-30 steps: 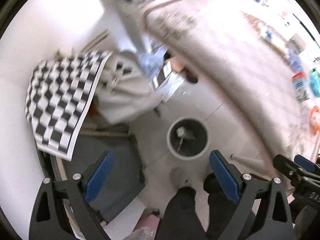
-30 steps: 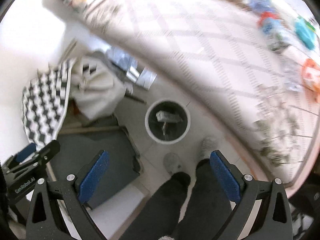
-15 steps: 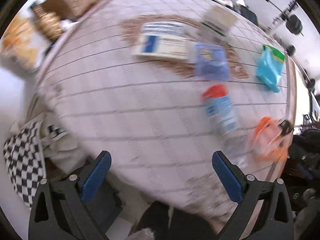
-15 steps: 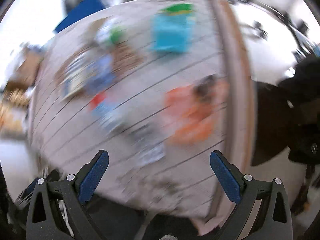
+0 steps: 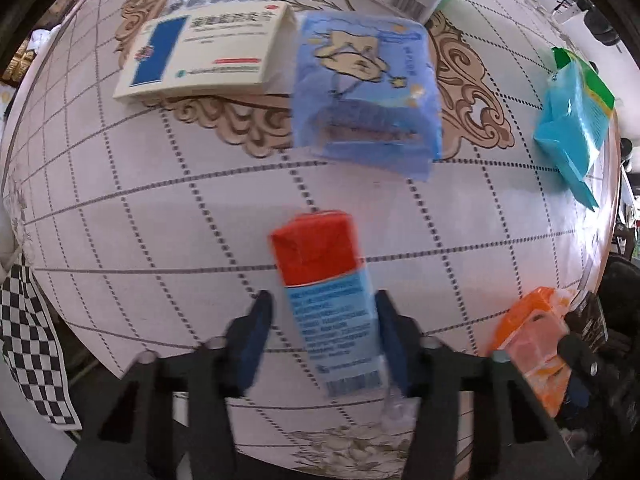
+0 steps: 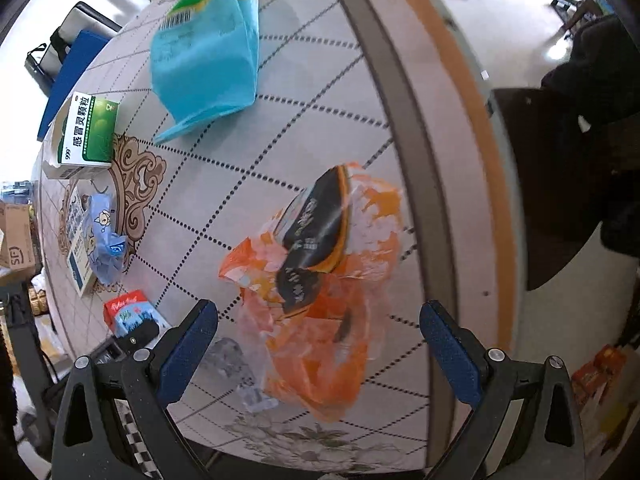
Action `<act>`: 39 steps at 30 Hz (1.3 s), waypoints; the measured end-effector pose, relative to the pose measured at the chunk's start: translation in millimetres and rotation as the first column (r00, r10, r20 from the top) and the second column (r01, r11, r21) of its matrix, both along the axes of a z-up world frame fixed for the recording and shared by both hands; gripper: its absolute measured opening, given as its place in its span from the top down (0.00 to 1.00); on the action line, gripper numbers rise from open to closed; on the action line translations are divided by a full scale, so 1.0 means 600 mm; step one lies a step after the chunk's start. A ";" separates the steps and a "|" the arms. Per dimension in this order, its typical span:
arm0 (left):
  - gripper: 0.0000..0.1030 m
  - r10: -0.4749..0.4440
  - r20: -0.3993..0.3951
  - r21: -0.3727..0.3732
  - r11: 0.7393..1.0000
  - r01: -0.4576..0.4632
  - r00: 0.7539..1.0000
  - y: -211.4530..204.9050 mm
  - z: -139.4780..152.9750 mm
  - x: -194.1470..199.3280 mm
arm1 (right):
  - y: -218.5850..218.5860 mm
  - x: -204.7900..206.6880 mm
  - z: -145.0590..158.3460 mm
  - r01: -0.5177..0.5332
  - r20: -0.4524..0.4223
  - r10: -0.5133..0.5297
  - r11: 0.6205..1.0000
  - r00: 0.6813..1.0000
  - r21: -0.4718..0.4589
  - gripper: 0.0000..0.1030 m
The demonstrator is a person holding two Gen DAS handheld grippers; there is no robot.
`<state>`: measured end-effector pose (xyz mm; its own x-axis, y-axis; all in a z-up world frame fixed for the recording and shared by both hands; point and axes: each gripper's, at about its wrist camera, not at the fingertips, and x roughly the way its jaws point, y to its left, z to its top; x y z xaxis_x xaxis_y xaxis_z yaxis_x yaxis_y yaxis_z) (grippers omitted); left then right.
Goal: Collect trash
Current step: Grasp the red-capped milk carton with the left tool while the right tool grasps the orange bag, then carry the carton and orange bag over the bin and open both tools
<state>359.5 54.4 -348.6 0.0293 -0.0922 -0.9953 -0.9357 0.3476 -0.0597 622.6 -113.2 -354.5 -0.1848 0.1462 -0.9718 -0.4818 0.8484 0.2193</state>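
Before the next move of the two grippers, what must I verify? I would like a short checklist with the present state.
1. Red-and-blue carton lies between the left gripper fingers, which have just been closing: ok.
2. Both fingers press the carton: not ok, a gap shows on one side.
3. Orange bag sits between the open right gripper fingers: ok.
4. Blue packet lies apart from the carton: ok.

Glossy crinkled plastic on orange wrapper (image 6: 320, 320) btwn right claw (image 6: 320, 336) pads. Smooth printed card on red-blue carton (image 5: 326, 292) btwn left claw (image 5: 324, 340) pads. Matt patterned cloth on worktop (image 5: 160, 220).
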 end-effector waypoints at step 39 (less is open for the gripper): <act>0.67 -0.042 0.024 0.211 0.977 0.036 0.999 -0.097 0.113 -0.186 | 0.049 -0.210 0.086 -0.409 0.289 0.405 0.911 0.867 -0.049 0.79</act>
